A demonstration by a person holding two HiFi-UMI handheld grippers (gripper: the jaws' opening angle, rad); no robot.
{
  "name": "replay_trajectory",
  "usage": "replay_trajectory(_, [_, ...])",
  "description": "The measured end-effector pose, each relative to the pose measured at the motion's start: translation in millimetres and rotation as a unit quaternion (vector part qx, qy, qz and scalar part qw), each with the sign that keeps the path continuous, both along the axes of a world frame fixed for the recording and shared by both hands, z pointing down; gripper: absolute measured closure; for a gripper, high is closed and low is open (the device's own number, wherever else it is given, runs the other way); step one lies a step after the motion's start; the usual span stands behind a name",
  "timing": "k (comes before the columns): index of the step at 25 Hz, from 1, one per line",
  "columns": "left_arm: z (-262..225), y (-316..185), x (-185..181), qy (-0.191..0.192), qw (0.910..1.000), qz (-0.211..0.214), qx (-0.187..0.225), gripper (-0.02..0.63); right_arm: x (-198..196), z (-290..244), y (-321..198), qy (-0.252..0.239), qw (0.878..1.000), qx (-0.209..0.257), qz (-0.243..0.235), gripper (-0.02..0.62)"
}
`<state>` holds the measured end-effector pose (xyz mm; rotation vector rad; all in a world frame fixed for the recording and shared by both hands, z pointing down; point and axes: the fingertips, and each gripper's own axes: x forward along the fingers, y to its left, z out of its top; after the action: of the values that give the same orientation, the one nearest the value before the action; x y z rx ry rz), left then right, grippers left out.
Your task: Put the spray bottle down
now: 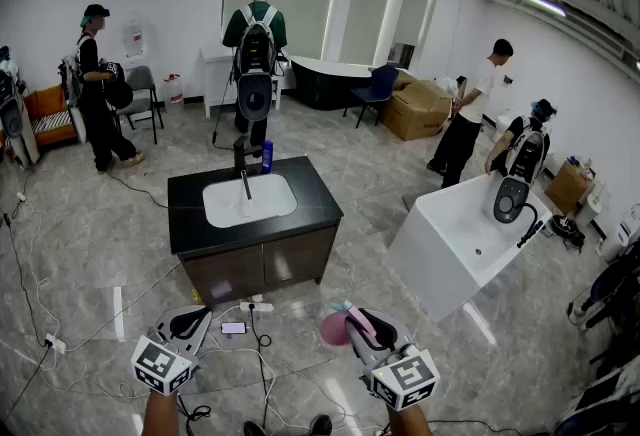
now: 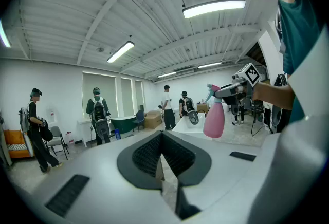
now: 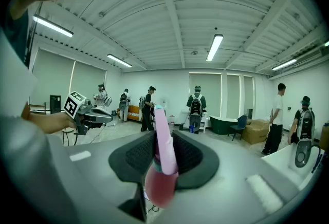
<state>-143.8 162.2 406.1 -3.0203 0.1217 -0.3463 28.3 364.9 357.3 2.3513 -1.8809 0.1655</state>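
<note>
In the head view my right gripper (image 1: 358,322) is low at the right, shut on a pink spray bottle (image 1: 335,327) over the floor. The right gripper view has the bottle (image 3: 162,166) clamped between the dark pads, its pale pink head upward and its round body below. From the left gripper view the bottle (image 2: 214,117) hangs upright under the right gripper (image 2: 231,90), off to the right. My left gripper (image 1: 190,322) is low at the left; its jaws (image 2: 163,161) meet with nothing between them.
A black sink cabinet (image 1: 320,214) with a white basin, a faucet and a blue bottle (image 1: 267,156) stands ahead. A white bathtub (image 1: 455,239) is to the right. Cables, a power strip and a phone (image 1: 233,328) lie on the floor. Several people stand around the room.
</note>
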Motion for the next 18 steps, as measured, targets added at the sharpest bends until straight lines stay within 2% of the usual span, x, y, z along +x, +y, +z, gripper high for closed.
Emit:
replay_trajectory(12, [-11.8, -43.5, -25.9, 0.009, 0.9999, 0.003, 0.006, 0.604, -18.4, -4.4, -41.7, 0.003, 1.0, 0.0, 0.01, 0.486])
replay_trajectory(18, [-6.1, -65.3, -30.4, 0.009, 0.9999, 0.005, 0.006, 0.604, -20.8, -3.6, -74.0, 0.001, 1.0, 0.004, -0.001, 0.485])
